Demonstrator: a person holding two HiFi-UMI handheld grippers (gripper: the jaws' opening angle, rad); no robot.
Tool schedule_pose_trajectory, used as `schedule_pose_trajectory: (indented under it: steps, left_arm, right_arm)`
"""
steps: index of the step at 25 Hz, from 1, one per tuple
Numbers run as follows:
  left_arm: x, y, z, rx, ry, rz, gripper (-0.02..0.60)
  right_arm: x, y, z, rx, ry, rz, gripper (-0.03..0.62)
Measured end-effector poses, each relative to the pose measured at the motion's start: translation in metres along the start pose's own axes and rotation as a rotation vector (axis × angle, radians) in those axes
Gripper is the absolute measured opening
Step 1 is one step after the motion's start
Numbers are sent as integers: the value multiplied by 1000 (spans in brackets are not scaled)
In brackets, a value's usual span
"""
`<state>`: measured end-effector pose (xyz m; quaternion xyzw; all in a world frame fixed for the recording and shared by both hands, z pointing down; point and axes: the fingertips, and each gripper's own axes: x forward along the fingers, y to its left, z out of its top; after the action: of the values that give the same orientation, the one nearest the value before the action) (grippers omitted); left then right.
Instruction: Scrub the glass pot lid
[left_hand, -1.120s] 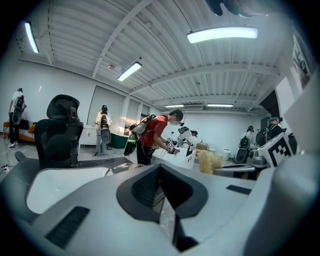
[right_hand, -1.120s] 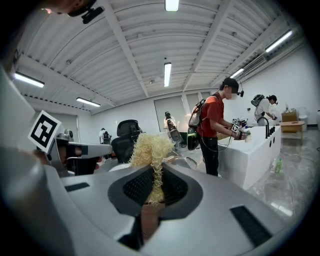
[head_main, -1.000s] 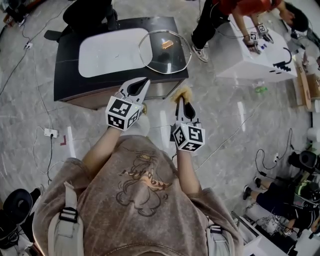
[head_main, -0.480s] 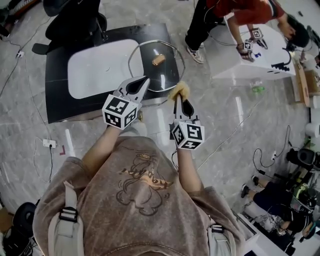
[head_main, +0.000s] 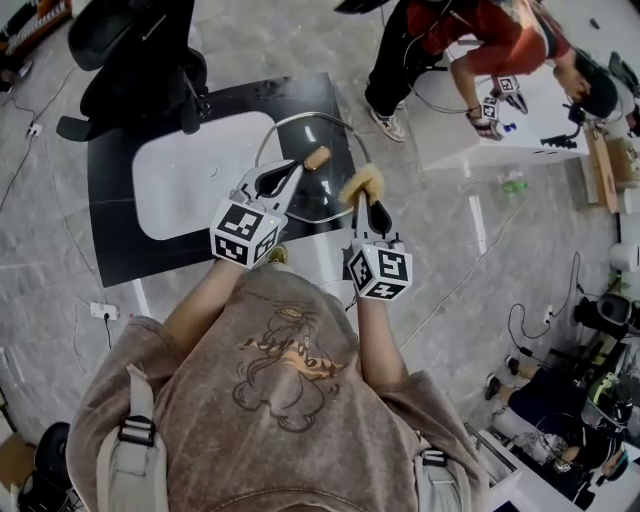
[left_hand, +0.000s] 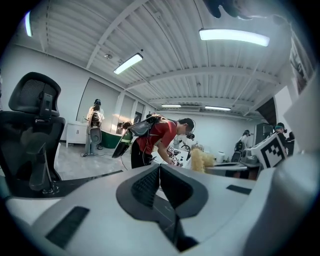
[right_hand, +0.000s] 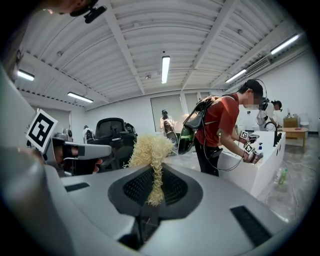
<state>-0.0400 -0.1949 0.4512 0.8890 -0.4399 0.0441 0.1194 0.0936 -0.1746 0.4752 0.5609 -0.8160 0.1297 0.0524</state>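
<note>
- Both forearms reach forward from the torso, marker cubes facing up.
- left gripper (head_main: 291, 167) angles far-right over the table; jaws pressed together, nothing between them; tip just beside the lid's wooden knob (head_main: 317, 157).
- right gripper (head_main: 362, 198) points straight far, clamped on a straw-coloured fibrous scrubber (head_main: 362, 182) at the lid's right rim; contact unclear.
- glass pot lid (head_main: 318, 192) lies flat on the right part of the black table (head_main: 110, 240), at the right edge of a white mat (head_main: 190, 175).
- Room: grey marbled floor (head_main: 500, 260) with cables, black office chair (head_main: 140, 50) far left, person in a red top (head_main: 480, 30) bent over a white table (head_main: 520, 140) far right.
</note>
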Motion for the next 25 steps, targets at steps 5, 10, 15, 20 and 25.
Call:
schedule_pose_trajectory:
  steps: [5, 10, 15, 20, 25]
  left_arm:
    - [12, 9, 8, 19, 7, -19, 15]
    - [30, 12, 21, 23, 4, -40, 15]
    - [44, 14, 26, 22, 8, -29, 17]
    - [59, 16, 28, 27, 6, -29, 32]
    - [72, 13, 25, -11, 3, -59, 174]
  right_arm:
    - [16, 0, 5, -1, -1, -5, 37]
    - [30, -8, 16, -4, 3, -1, 37]
    - [39, -17, 20, -7, 11, 15, 37]
    - [51, -26, 24, -11, 13, 36, 37]
    - [59, -31, 22, -17, 17, 63, 37]
